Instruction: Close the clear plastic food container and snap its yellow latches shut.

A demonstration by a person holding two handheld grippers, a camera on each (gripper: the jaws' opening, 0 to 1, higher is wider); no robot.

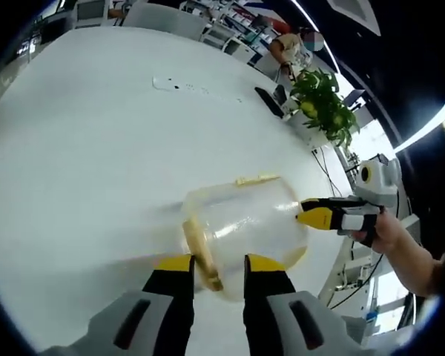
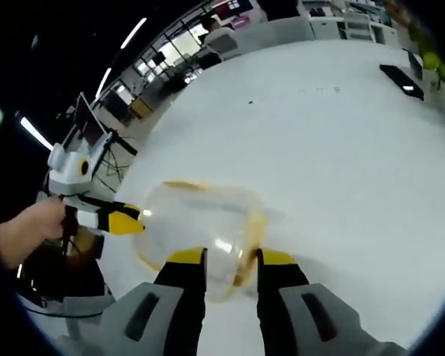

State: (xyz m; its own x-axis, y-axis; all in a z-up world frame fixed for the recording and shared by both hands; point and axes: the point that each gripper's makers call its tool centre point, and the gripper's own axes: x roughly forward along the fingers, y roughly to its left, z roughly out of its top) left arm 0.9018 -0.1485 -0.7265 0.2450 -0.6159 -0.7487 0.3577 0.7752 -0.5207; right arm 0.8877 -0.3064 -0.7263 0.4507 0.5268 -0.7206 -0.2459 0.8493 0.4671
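The clear plastic food container sits near the edge of a big white table, its lid already resting on top, with yellowish latches along the rim: one on the side nearest the left gripper, another on the far side.

In the left gripper view, the left gripper has its yellow-tipped jaws parted, one on each side of the near latch and close against the container wall; it grips nothing that I can make out. In the right gripper view the container lies just ahead of the right gripper, whose jaws also stand apart with the rim between them, clamping nothing. Each gripper also appears in the other's view, coming at the box from the opposite side, with the person's hand behind it.

My reading is that the lid is down and the latches are the step in hand. To do it well, one gripper should brace the box so it cannot skid toward the table edge, while the other presses each latch squarely down over the rim until it seats.

Beyond the box are a potted plant and a dark flat device.
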